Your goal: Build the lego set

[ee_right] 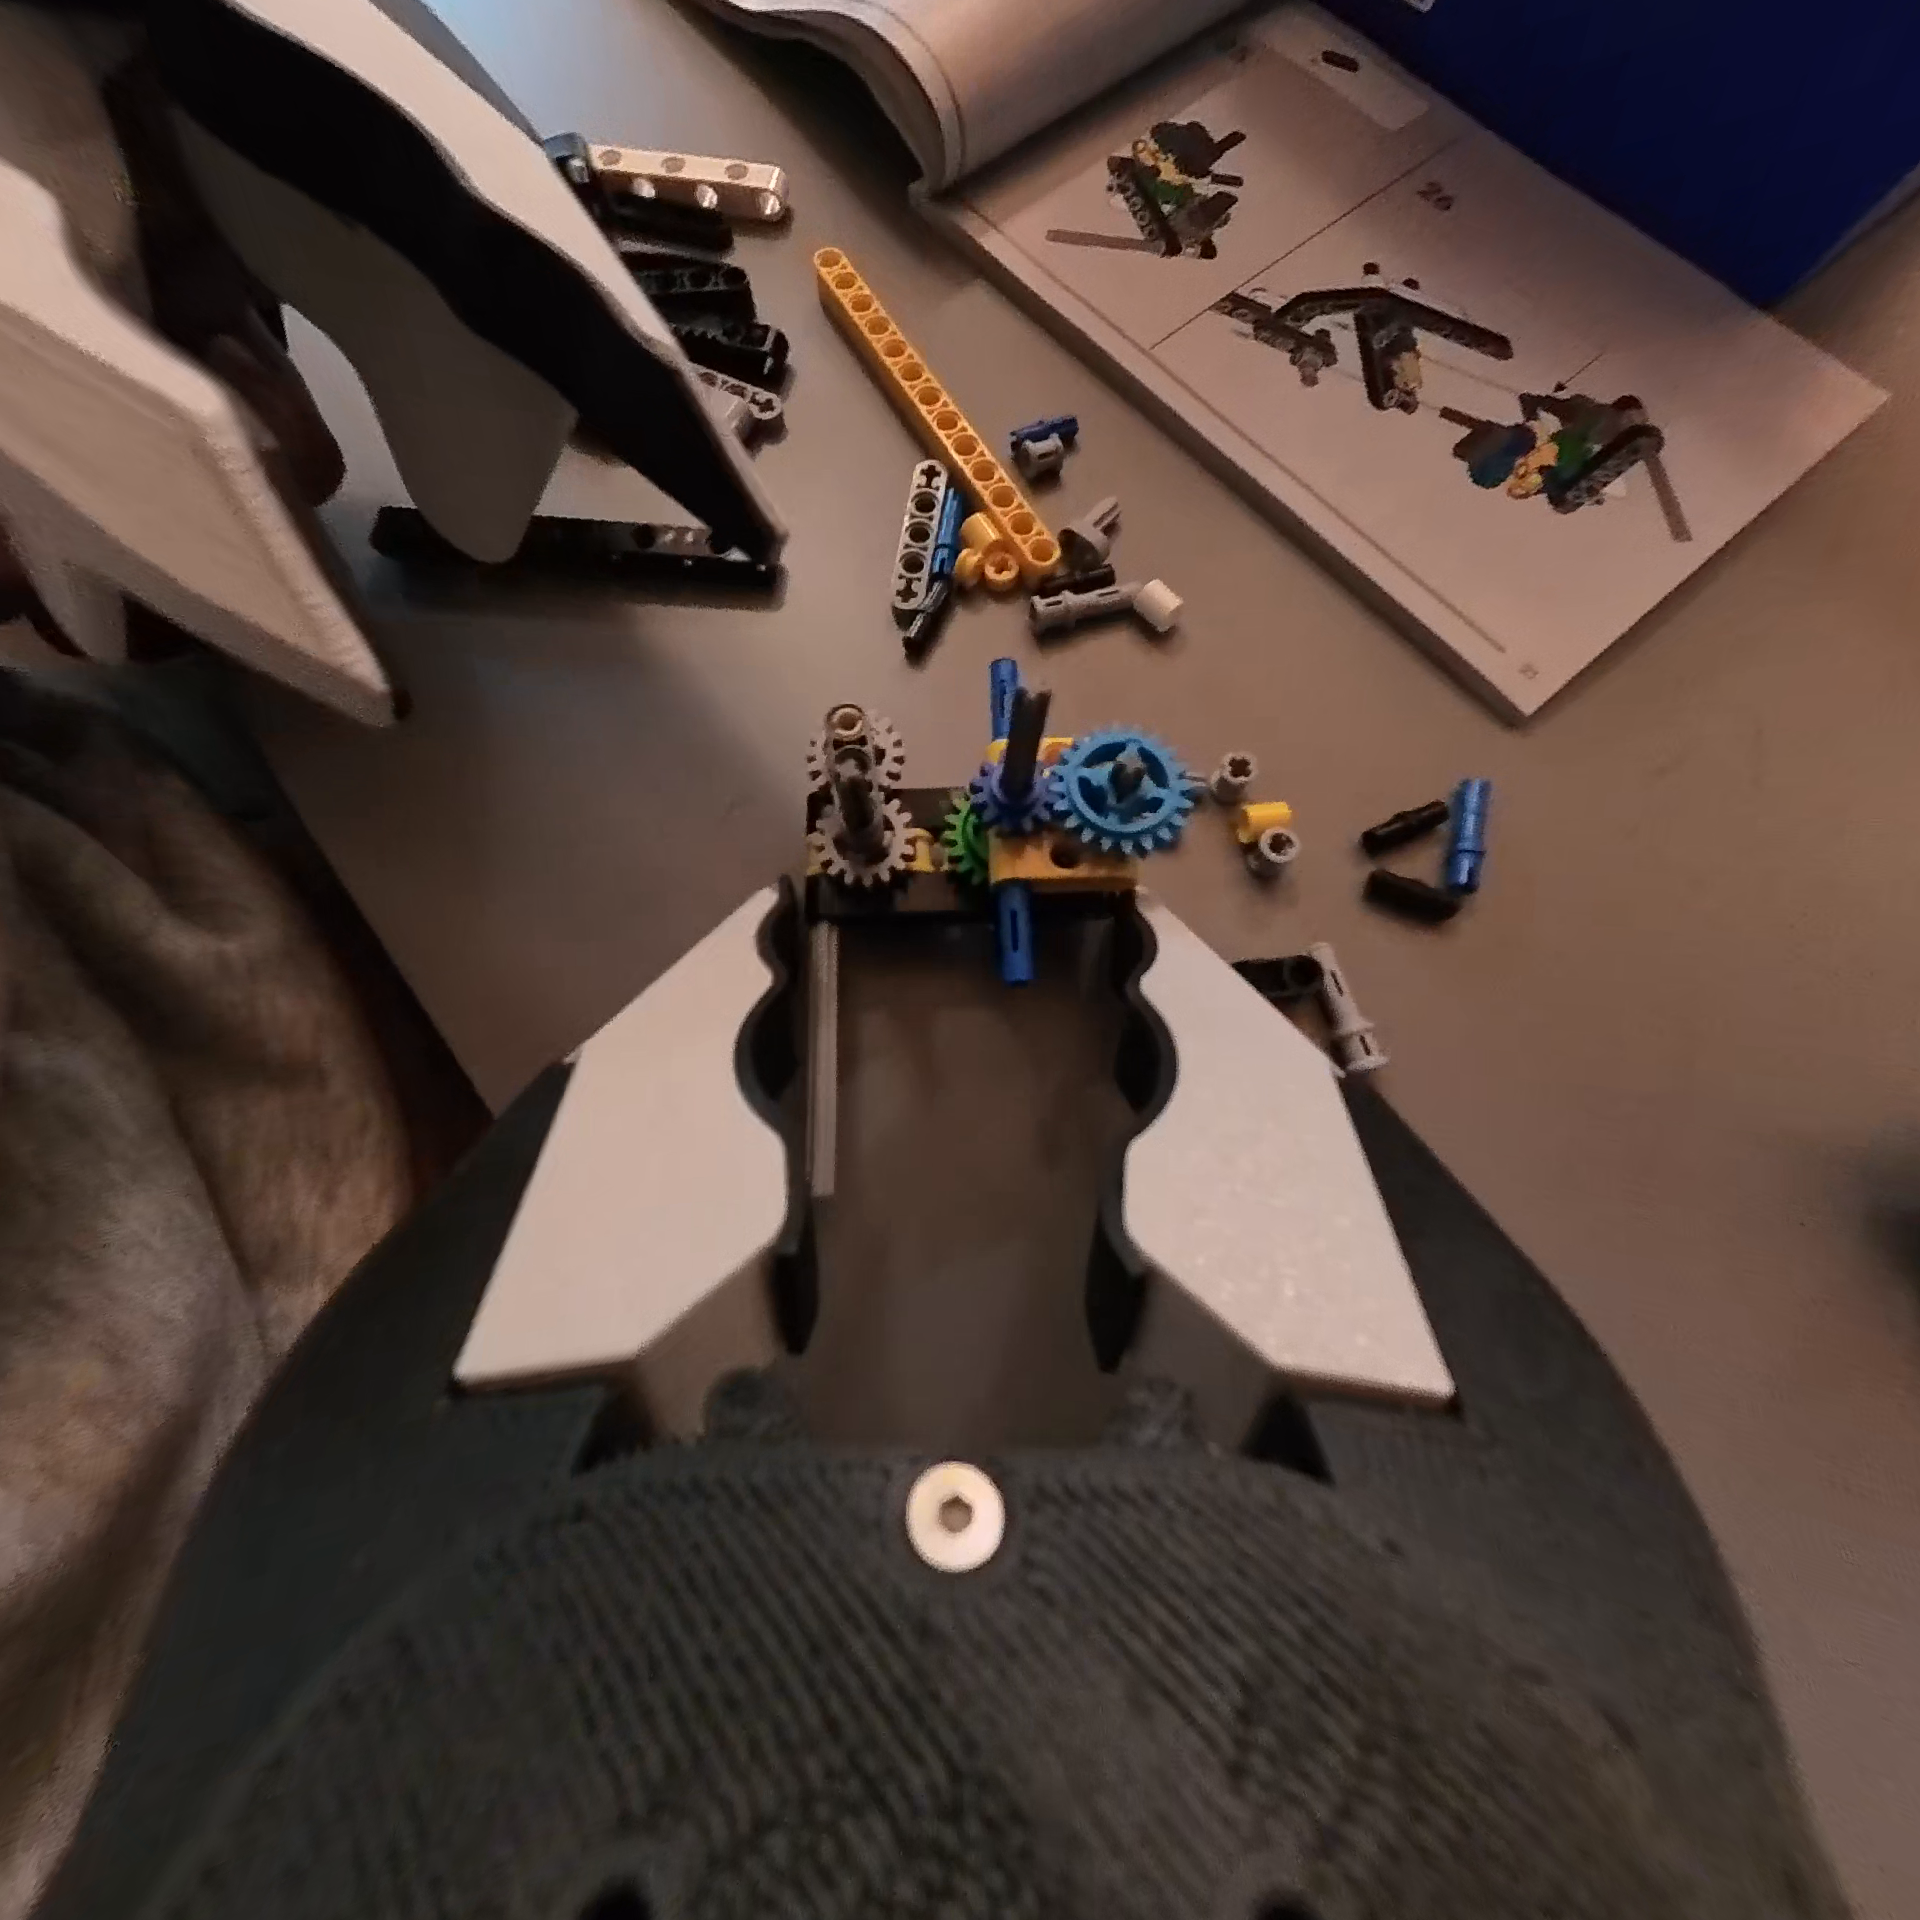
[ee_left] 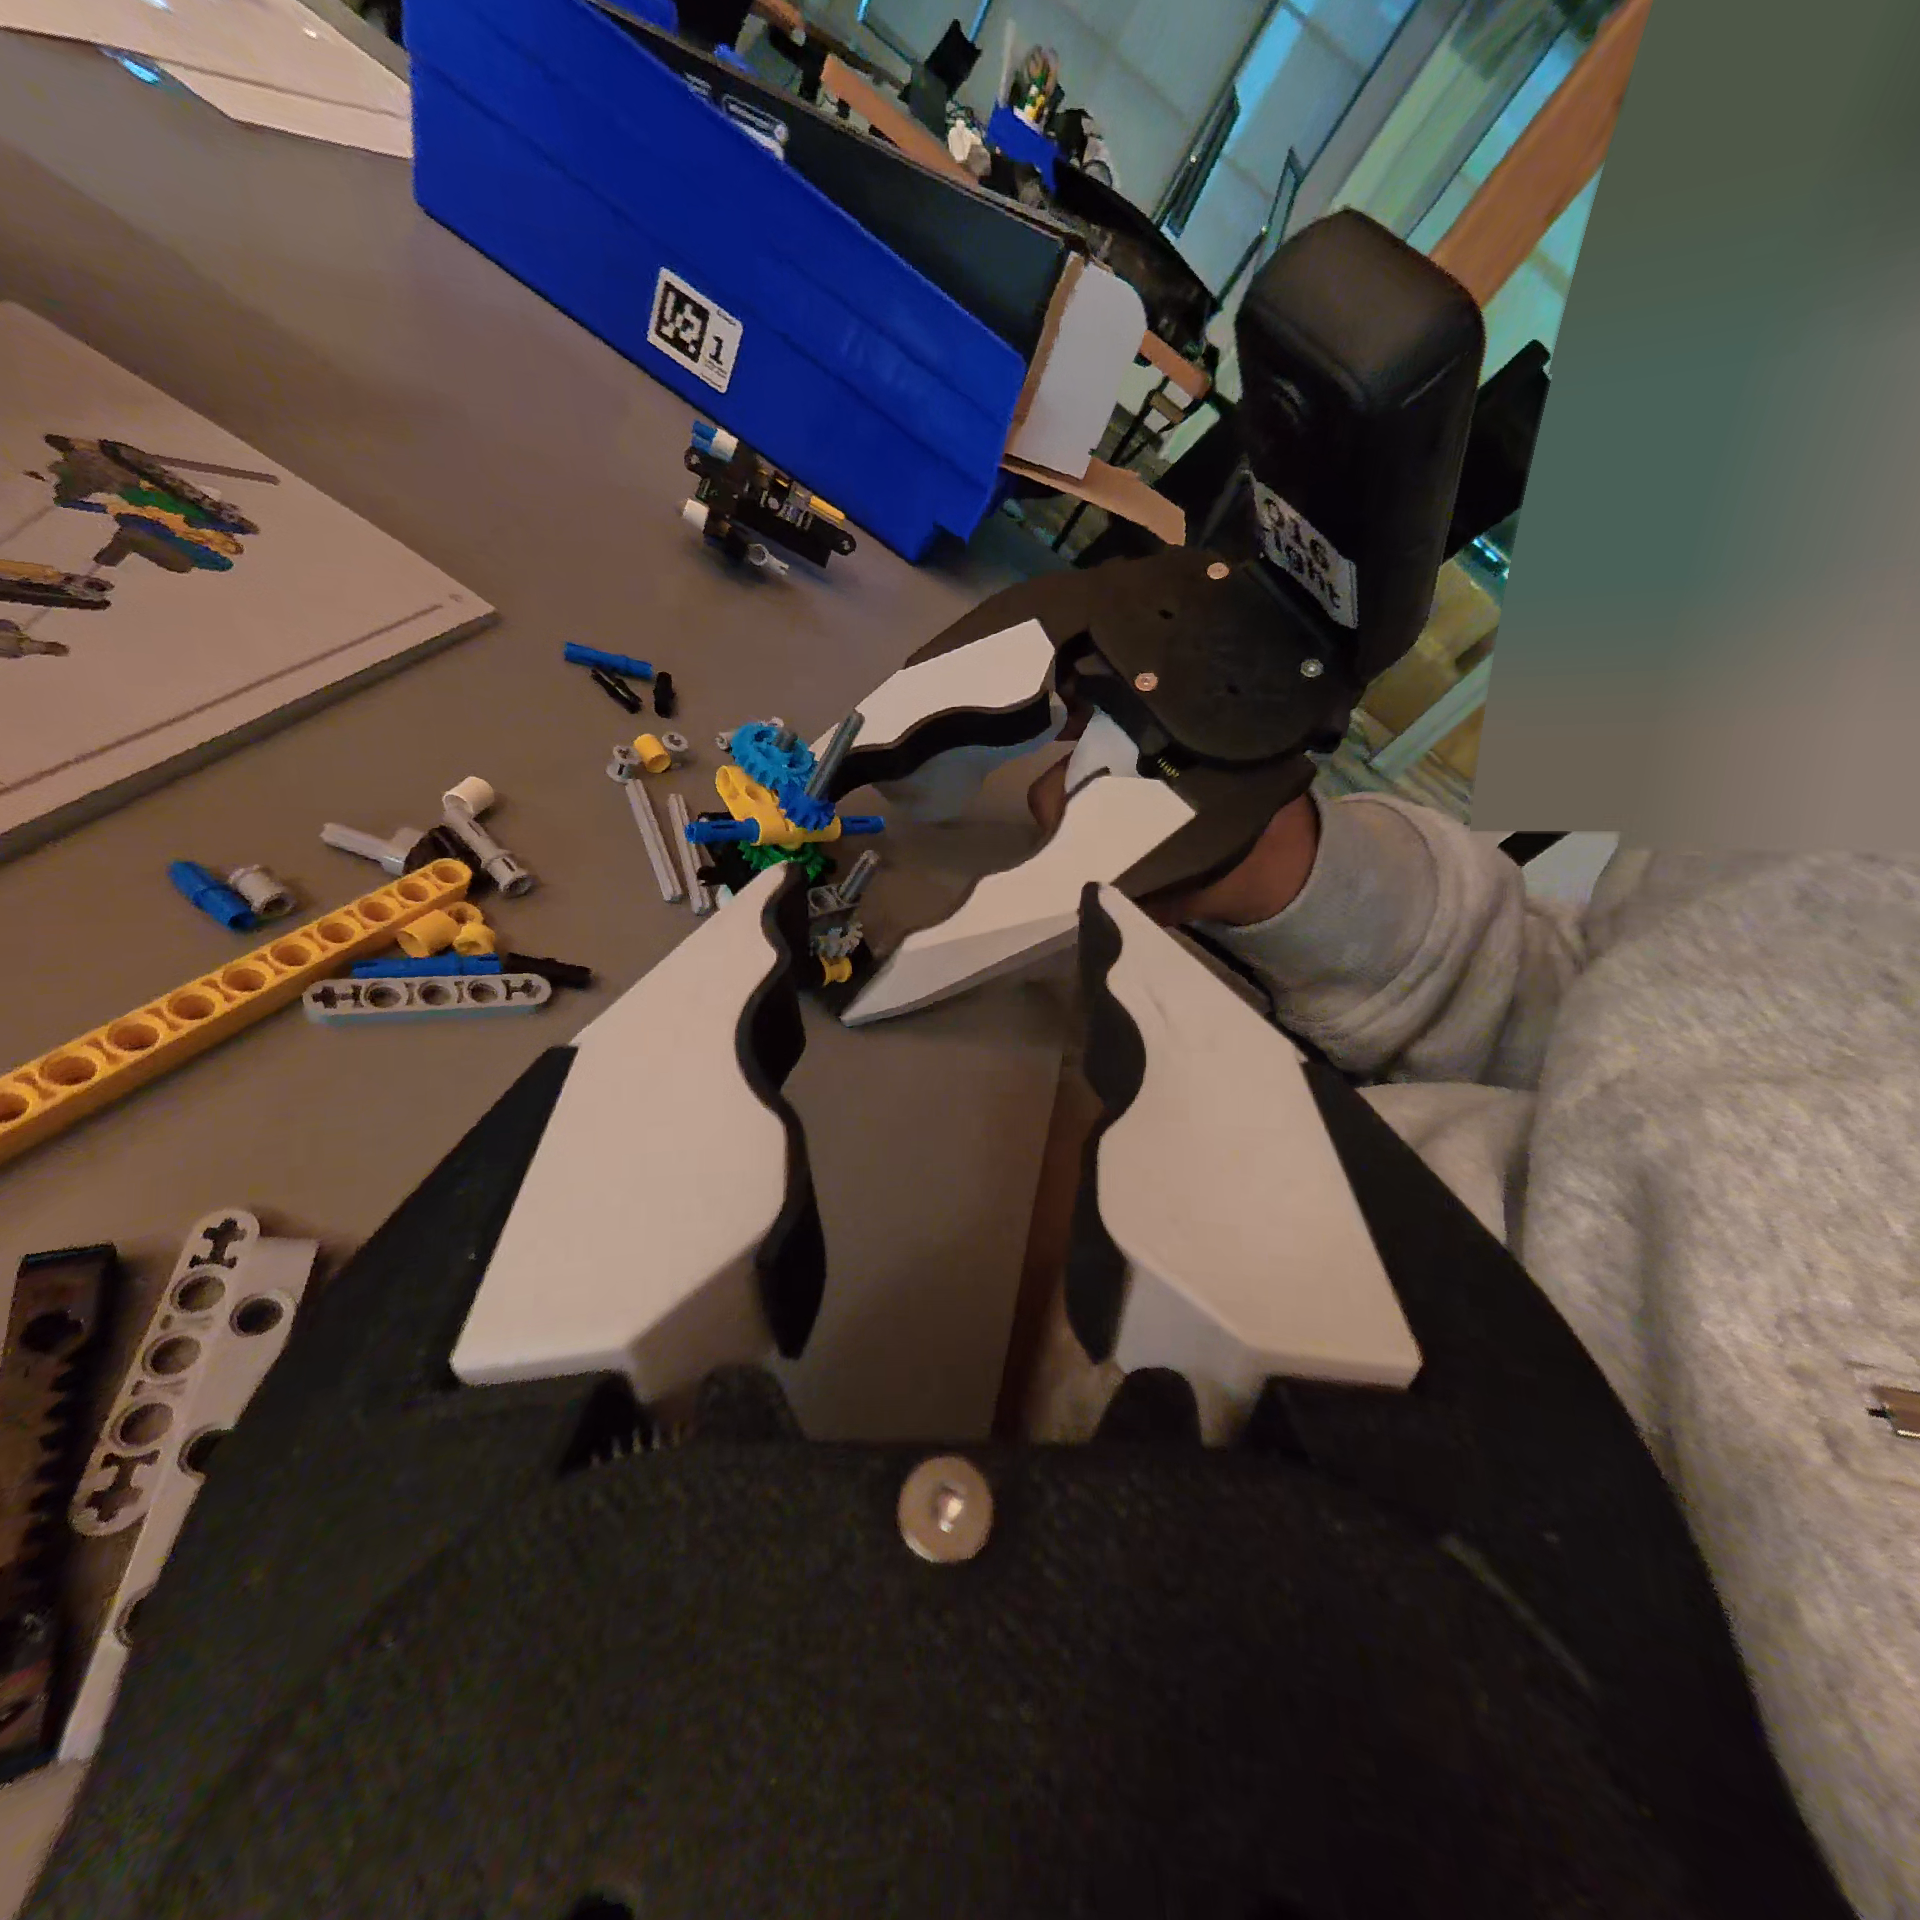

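Note:
A small gear assembly [ee_right: 997, 821] has a blue gear, a green gear, two grey gears, a yellow piece and a blue axle on a black frame. My right gripper [ee_right: 966, 904] is shut on its black frame, low over the grey table. In the left wrist view the assembly [ee_left: 779, 800] sits between the right gripper's fingers [ee_left: 966, 686]. My left gripper [ee_left: 935, 894] is open and empty, its left fingertip close beside the assembly's grey gears. It also shows open at the upper left of the right wrist view [ee_right: 312, 416].
An open instruction booklet [ee_right: 1403, 364] lies beyond the loose parts. A long yellow beam [ee_left: 208, 997], a grey beam [ee_left: 426, 994], blue and black pins [ee_right: 1455, 842] and black beams [ee_right: 707, 291] are scattered around. A blue bin [ee_left: 675, 239] and a small black sub-assembly [ee_left: 764, 509] stand farther back. The grippers' ends are close to 8 centimeters from one another.

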Tool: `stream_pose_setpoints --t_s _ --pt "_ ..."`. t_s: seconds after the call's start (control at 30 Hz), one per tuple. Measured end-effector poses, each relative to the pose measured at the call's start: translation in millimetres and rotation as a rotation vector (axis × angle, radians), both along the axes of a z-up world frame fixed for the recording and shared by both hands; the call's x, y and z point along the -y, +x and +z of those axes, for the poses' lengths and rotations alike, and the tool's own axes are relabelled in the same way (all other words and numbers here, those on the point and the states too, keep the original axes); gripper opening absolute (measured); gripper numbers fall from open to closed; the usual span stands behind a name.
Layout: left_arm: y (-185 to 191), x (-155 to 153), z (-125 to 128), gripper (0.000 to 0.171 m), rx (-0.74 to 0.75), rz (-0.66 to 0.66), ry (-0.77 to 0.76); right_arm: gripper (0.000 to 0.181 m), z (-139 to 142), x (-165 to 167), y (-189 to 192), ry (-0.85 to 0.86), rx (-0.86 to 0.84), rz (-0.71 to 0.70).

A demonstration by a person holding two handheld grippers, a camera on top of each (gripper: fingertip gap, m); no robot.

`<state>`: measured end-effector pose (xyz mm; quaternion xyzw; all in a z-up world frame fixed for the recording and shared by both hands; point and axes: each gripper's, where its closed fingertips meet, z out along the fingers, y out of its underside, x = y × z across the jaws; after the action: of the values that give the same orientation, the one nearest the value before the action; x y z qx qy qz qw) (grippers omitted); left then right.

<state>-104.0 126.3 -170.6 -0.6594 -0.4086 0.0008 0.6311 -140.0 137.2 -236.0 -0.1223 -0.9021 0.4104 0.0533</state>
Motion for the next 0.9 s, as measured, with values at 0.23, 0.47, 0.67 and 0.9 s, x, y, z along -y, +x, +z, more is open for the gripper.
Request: stream_pose_setpoints --t_s 0.23,0.47,0.67,0.9 --pt "-3 1 -4 0.051 0.002 0.033 -0.040 0.063 0 -1 4 0.001 -0.004 0.031" --pt "-2 -2 -7 0.050 -0.029 0.047 -0.116 0.065 0 -2 4 0.002 -0.004 0.039" --pt "-5 -1 -14 0.052 0.006 0.064 -0.147 0.068 0 -5 4 0.002 -0.001 0.054" --pt "0 -10 -38 0.060 0.047 0.025 -0.339 0.065 0 -6 6 0.003 -0.004 0.066"
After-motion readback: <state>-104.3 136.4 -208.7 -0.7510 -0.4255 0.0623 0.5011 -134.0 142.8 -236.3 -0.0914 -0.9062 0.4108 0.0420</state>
